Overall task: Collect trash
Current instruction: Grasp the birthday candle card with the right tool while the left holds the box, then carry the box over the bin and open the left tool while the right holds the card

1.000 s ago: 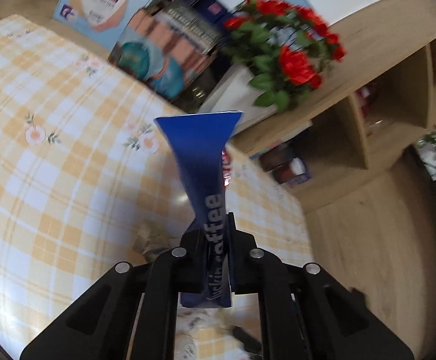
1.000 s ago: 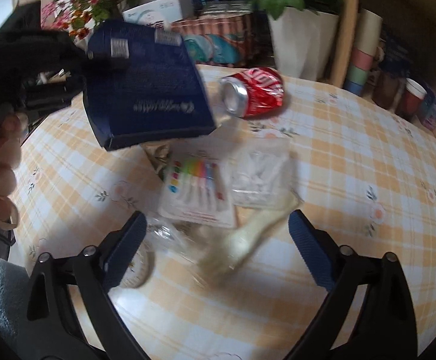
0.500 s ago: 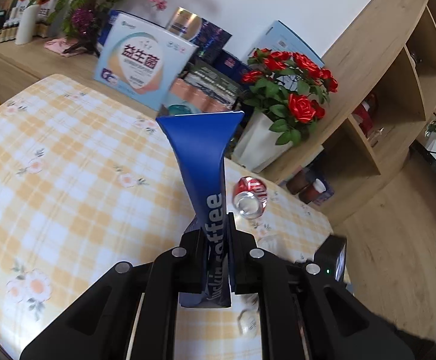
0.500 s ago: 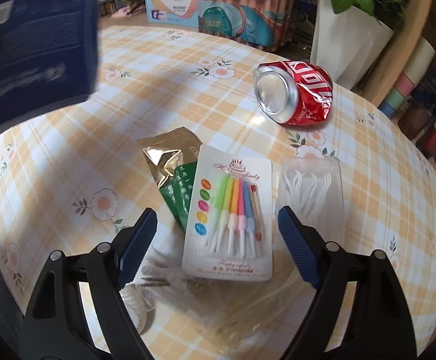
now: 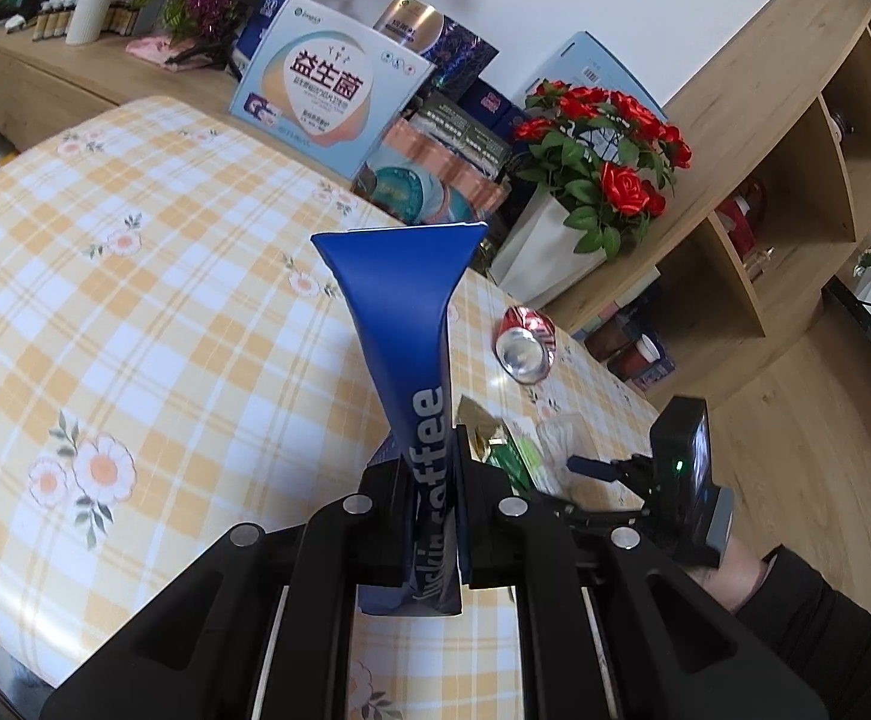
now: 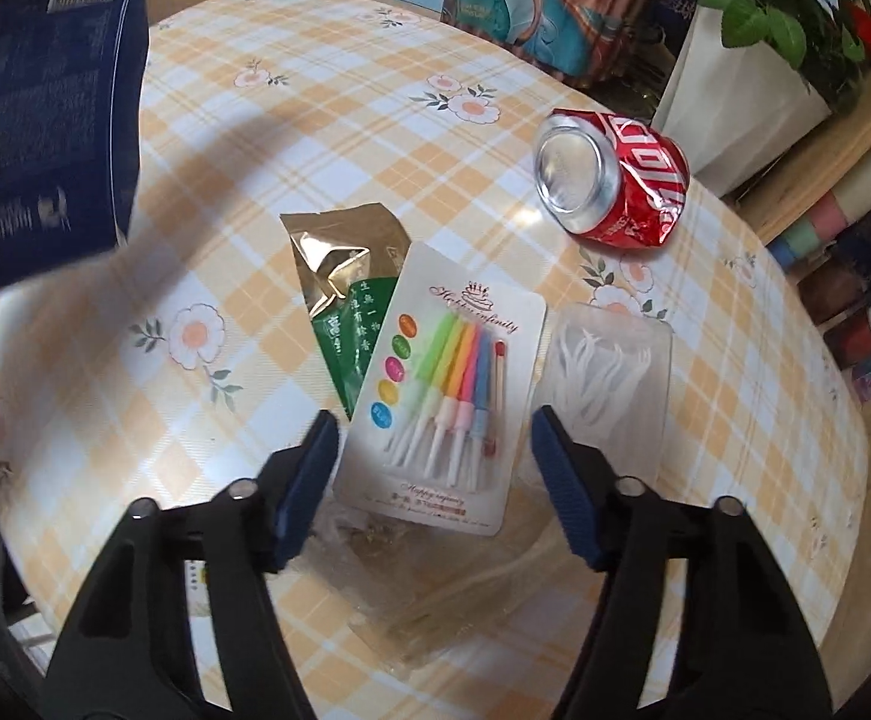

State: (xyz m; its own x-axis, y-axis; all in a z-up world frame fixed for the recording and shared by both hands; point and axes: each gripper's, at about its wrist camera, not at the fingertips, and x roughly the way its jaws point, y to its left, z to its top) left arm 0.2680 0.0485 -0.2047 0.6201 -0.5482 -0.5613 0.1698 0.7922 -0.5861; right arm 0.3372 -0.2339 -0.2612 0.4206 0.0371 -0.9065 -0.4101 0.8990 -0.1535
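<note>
My left gripper (image 5: 432, 483) is clamped on the flattened blue coffee bag (image 5: 405, 312), which sticks up above the yellow checked tablecloth (image 5: 165, 300). My right gripper (image 6: 432, 438) has just been closing, but its 2 blue pads (image 6: 309, 474) are apart with nothing pinched, straddling the near end of the birthday candle card (image 6: 447, 396). That card lies flat, overlapping a gold and green foil packet (image 6: 345, 294) on one side, with a clear floss pick pack (image 6: 606, 372) just beside it on the other and a crushed red can (image 6: 612, 177) farther back.
</note>
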